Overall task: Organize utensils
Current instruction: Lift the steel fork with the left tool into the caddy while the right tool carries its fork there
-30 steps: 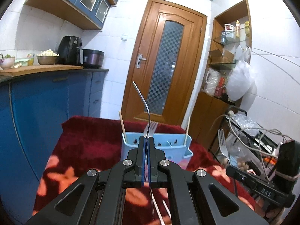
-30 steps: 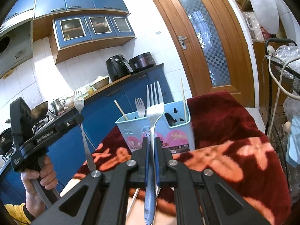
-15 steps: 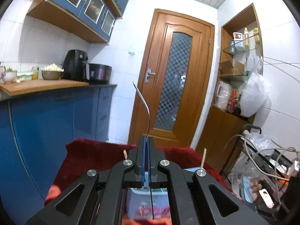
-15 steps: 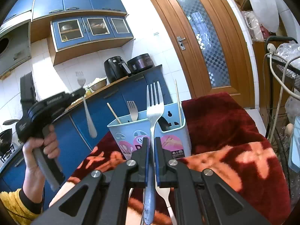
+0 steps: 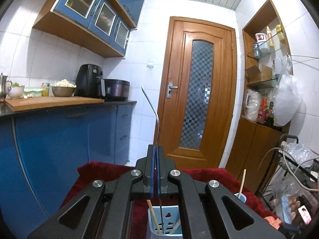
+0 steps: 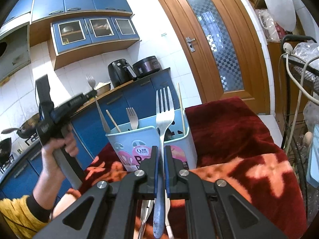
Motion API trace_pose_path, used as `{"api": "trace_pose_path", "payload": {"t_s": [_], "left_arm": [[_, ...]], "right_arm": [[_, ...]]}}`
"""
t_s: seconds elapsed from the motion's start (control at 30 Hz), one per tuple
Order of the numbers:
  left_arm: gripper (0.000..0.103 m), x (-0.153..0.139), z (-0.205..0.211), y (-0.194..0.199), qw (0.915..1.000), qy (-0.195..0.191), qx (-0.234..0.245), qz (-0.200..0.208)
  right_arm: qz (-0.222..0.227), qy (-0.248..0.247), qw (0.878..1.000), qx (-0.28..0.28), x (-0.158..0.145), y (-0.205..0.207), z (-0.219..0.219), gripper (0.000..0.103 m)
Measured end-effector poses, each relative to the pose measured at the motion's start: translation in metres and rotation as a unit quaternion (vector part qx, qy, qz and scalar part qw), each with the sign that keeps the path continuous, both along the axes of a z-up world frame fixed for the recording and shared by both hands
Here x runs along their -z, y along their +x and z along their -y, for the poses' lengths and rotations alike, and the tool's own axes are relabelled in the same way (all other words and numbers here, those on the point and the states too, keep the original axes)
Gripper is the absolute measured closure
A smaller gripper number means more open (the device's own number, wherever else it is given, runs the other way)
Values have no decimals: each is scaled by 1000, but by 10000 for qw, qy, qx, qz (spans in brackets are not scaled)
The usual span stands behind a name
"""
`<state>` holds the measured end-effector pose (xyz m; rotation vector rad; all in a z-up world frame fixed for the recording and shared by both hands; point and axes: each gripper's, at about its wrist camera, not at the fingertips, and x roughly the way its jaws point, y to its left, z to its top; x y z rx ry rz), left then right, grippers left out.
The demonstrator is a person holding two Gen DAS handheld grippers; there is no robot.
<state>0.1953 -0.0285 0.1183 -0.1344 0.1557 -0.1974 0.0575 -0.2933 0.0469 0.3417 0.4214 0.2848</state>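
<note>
The left gripper (image 5: 155, 151) was clamped on a thin metal fork (image 5: 153, 115) seen edge-on, its handle hanging just above the pale blue utensil holder (image 5: 171, 219). The right gripper (image 6: 161, 151) was closed on a blue-handled fork (image 6: 163, 109), tines upright, directly in front of the same holder (image 6: 143, 139). Inside stood another fork (image 6: 132, 118) and wooden chopsticks (image 6: 113, 121), crowding the compartments. The holder sat on a bench covered by a red patterned blanket (image 6: 229, 131). More cutlery (image 6: 145, 215) lay beneath the right gripper. Behind were blue cabinets (image 5: 55, 135), an air fryer (image 5: 89, 80) and a wooden door (image 5: 199, 91).
</note>
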Motion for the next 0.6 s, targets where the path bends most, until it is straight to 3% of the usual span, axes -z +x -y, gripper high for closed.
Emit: {"api": "trace_pose_path", "payload": {"t_s": [0.37, 0.6], "left_arm": [[102, 21, 6, 8, 9999, -77, 79, -64], [102, 31, 11, 8, 9998, 7, 147, -141]], "right_arm": [[504, -4, 9987, 99, -28, 50, 7, 96], [688, -92, 9975, 137, -26, 95, -7, 96]]}}
